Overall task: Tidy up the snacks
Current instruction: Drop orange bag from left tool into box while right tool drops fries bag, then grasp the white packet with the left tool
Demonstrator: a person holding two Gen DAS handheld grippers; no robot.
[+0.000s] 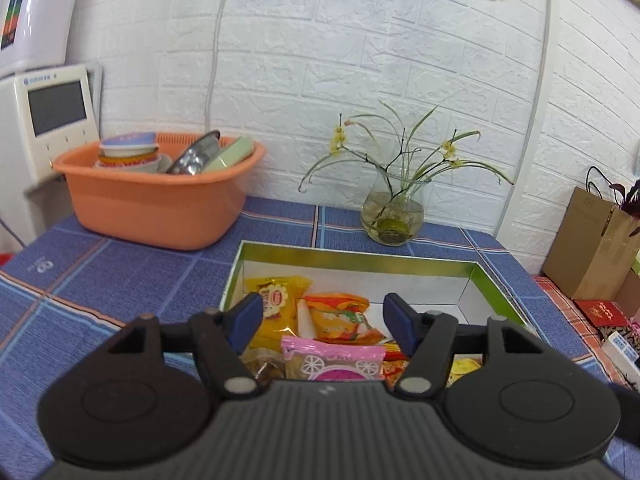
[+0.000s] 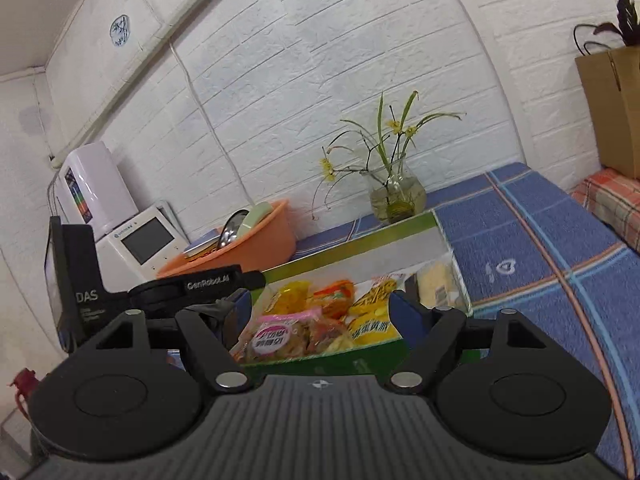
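An open box with a green rim (image 1: pixel 360 254) (image 2: pixel 320 362) stands on the blue checked tablecloth and holds several snack packets. Among them are a yellow packet (image 1: pixel 276 304), an orange packet (image 1: pixel 340 316) (image 2: pixel 336 296) and a pink packet (image 1: pixel 332 360) (image 2: pixel 276 336). My left gripper (image 1: pixel 324 320) hovers over the near end of the box, open, its blue pads apart above the packets and touching none. My right gripper (image 2: pixel 320 312) is open wide at the box's near wall, with nothing between its fingers. The left gripper's black body (image 2: pixel 200 284) shows at the box's left side.
An orange basin (image 1: pixel 160 200) of bowls and plates sits at the back left, beside a white appliance (image 1: pixel 52 120). A glass vase (image 1: pixel 394 216) with flower stems stands just behind the box. A brown paper bag (image 1: pixel 592 248) and small boxes lie to the right.
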